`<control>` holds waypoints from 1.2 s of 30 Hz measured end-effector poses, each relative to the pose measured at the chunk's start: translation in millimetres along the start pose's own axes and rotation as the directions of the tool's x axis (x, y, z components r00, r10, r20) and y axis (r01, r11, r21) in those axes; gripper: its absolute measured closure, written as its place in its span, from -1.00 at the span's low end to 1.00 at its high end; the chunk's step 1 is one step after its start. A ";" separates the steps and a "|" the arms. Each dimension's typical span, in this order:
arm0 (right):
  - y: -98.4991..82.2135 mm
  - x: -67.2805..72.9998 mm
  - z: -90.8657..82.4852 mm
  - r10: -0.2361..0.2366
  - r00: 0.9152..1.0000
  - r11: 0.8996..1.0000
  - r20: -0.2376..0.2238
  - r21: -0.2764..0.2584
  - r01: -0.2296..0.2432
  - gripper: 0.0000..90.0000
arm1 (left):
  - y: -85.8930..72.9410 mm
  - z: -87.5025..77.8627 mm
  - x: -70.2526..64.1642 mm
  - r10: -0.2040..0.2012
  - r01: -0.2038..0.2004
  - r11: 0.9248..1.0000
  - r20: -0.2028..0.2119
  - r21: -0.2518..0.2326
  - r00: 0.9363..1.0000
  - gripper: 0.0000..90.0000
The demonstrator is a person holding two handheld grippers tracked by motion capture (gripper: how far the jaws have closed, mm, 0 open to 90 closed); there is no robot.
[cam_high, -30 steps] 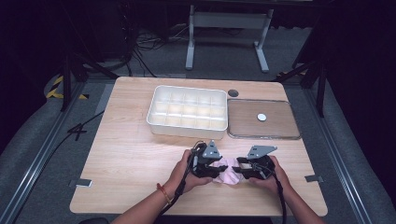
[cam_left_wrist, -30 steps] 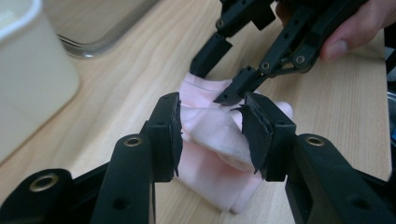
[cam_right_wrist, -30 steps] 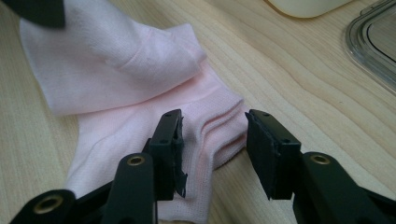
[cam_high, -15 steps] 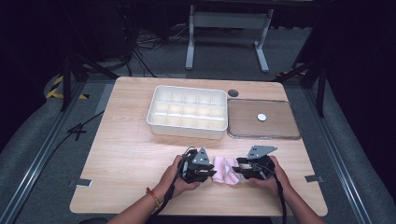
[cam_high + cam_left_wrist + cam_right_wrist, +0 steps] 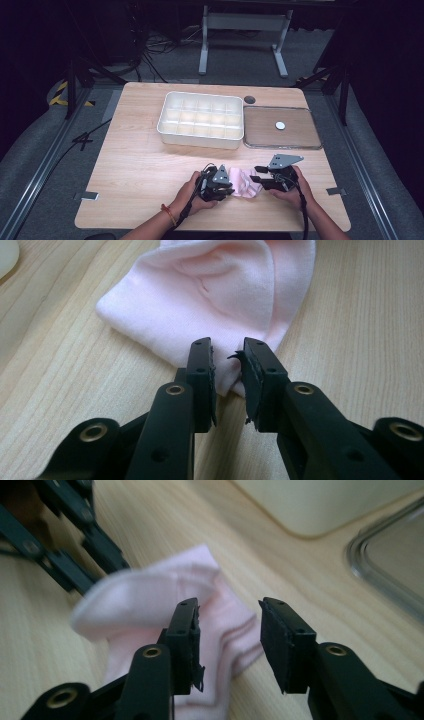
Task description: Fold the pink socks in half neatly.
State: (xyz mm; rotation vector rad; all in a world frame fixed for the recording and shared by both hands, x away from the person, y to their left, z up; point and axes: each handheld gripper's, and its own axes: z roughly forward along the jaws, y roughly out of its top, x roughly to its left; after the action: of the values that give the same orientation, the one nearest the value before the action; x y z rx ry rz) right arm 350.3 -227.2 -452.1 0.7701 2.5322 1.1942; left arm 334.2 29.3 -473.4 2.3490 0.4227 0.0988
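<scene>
High view: we see a pink sock (image 5: 243,182) lying on the near part of the wooden table (image 5: 140,170), between the two hand-held grippers and in front of the white compartment tray (image 5: 200,120).

Left gripper (image 5: 228,371): its jaws have just been closing and now stand narrow, pinching the near corner of the pink sock (image 5: 210,295). A second ago this gripper sat higher over the fabric with wider jaws; it has since come down onto the edge.

Right gripper (image 5: 227,630): its jaws have just been closing but a clear gap remains. The pink sock (image 5: 150,600) lies under and beyond its left jaw; we see no pad pressing on it, so we record no grip on this side.

Sock condition: bunched and folded over itself, flat on the wood, touching neither the tray nor the clear-rimmed lid (image 5: 280,127) to the right.

Change noted: one corner has been secured since the earlier pictures; the opposite side has not.

Assessment: we judge the work to be at the grasping step. The right gripper's hold looks due next, before any lift or fold.

Risk: a one-sided pull would likely drag the sock.
</scene>
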 end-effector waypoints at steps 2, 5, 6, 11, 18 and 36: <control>8.0 4.2 -7.2 -0.018 1.000 0.999 0.010 -0.037 0.018 0.43 | -0.2 0.2 0.0 -0.003 0.003 1.000 0.000 -0.001 1.000 0.67; 19.2 11.4 -15.7 -0.029 1.000 0.995 -0.001 -0.095 0.029 0.52 | -0.5 0.2 0.4 -0.005 0.005 1.000 0.001 -0.003 1.000 0.67; 23.4 15.5 -17.2 -0.037 0.999 0.993 -0.009 -0.108 0.036 0.55 | -0.5 0.2 0.5 -0.005 0.005 1.000 0.002 -0.003 1.000 0.67; 33.5 32.9 -10.7 -0.103 0.994 0.990 -0.039 -0.101 0.099 0.67 | -0.7 0.0 1.1 -0.005 0.005 1.000 0.001 0.000 1.000 0.68; 33.7 42.5 5.0 -0.157 0.986 0.988 -0.055 -0.017 0.156 0.79 | -0.9 -0.1 1.2 -0.004 0.004 1.000 0.001 0.000 1.000 0.68; 2.9 27.6 11.7 -0.158 0.987 0.977 -0.038 0.142 0.161 0.75 | -1.4 -0.5 1.2 -0.010 0.010 1.000 0.003 0.002 1.000 0.67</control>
State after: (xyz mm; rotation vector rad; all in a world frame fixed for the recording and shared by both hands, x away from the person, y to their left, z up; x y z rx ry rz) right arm 333.2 -202.8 -457.1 0.5713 2.6680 0.9844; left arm 334.8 31.0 -474.0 2.3483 0.4338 0.0906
